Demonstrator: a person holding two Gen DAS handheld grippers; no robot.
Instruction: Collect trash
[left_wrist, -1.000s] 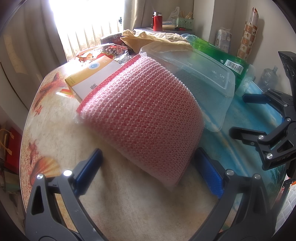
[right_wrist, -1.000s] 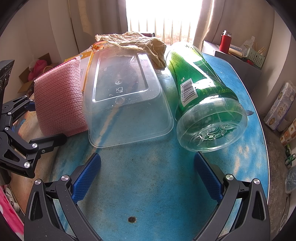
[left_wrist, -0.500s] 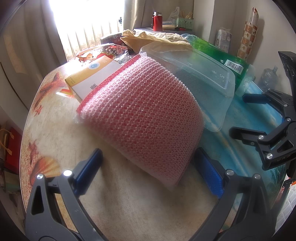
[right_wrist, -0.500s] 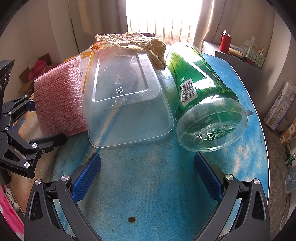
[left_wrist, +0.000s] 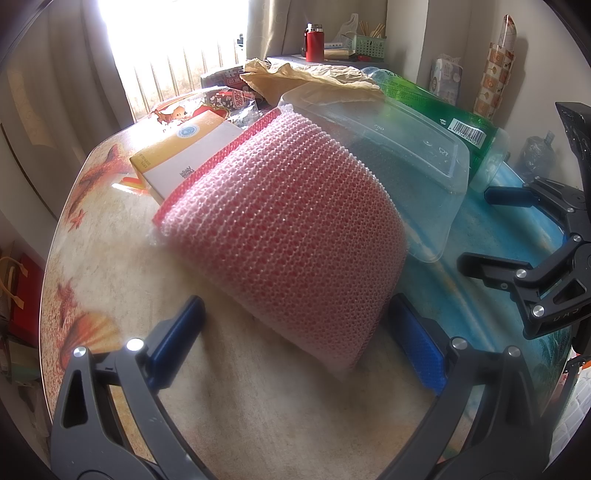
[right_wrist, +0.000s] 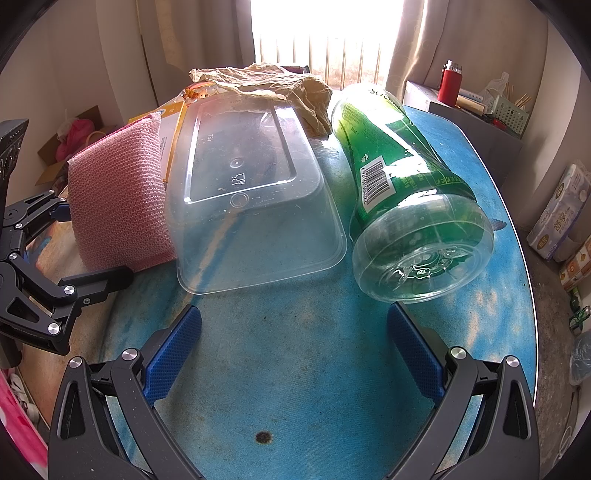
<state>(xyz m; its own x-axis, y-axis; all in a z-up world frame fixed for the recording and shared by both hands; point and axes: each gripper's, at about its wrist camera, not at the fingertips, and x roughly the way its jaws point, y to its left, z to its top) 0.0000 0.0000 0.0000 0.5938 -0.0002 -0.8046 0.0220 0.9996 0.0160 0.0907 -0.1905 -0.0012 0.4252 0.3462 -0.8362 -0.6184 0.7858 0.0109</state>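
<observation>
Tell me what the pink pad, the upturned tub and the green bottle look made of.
Pink pad: seemingly synthetic knit mesh, shown by its open weave with a slight sheen. Upturned tub: clear glossy plastic; the table shows through. Green bottle: transparent plastic, with a moulded base and printed label.

The sponge (left_wrist: 280, 236) is pink mesh over red. The container (right_wrist: 251, 199) is clear, the bottle (right_wrist: 402, 188) green with a barcode. The tablecloth (right_wrist: 295, 369) is blue, turning sandy with orange shells.
</observation>
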